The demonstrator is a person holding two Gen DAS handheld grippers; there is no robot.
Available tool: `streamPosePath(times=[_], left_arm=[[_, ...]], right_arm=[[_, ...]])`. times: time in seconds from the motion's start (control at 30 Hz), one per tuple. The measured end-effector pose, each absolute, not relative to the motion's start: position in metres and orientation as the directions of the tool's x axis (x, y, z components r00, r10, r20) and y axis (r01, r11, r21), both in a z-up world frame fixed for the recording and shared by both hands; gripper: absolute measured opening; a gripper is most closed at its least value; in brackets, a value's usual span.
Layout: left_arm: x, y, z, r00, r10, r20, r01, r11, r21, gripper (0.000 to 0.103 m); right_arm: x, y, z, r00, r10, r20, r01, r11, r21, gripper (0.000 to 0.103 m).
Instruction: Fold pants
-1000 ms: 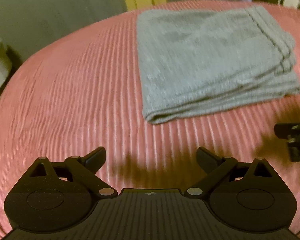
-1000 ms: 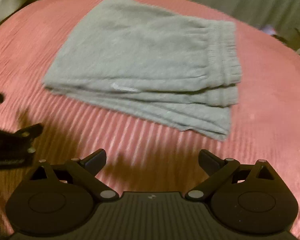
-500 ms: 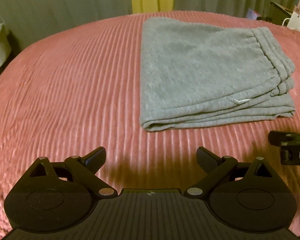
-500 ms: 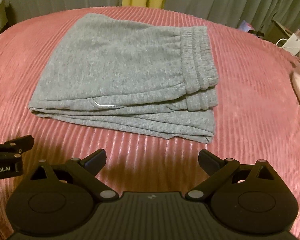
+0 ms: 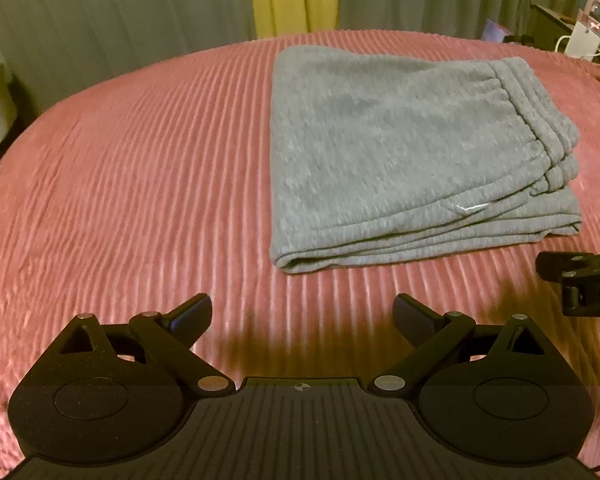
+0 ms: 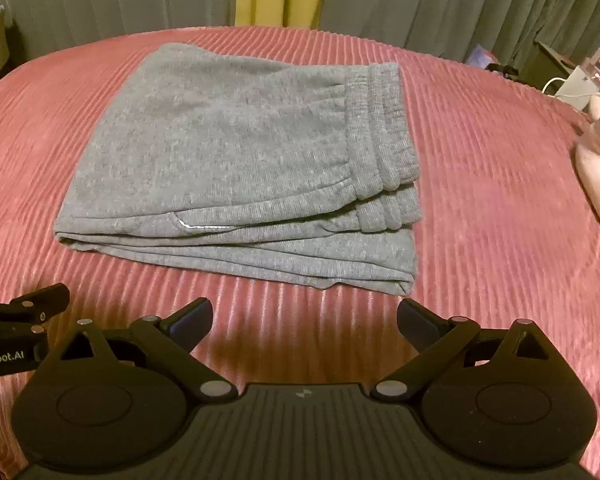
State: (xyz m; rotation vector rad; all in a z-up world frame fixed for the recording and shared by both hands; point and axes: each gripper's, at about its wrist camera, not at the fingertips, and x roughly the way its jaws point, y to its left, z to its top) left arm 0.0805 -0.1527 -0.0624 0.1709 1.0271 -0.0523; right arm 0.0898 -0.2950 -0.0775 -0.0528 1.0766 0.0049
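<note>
"Robot.AI" on left hand-held gripper point(image 6: 24, 320), "DA" on right hand-held gripper point(image 5: 580, 280)

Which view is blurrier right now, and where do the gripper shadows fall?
Left wrist view: slightly motion-blurred gray pants; shadow on the pink bedspread between the left gripper fingers. Right wrist view: sharper; similar shadow before the right gripper.
</note>
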Motion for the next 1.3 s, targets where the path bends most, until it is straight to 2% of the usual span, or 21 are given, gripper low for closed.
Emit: streamPosePath(times=[1.3], left_arm=[[0.0808, -0.1543, -0.0654, 0.503, 0.04, -0.863, 0.14, 0.982, 0.127, 0.1]], right_arm=[[0.0888, -0.2963, -0.0783, 0.468, -0.026, -0.883, -0.033, 0.998, -0.047, 0.099]])
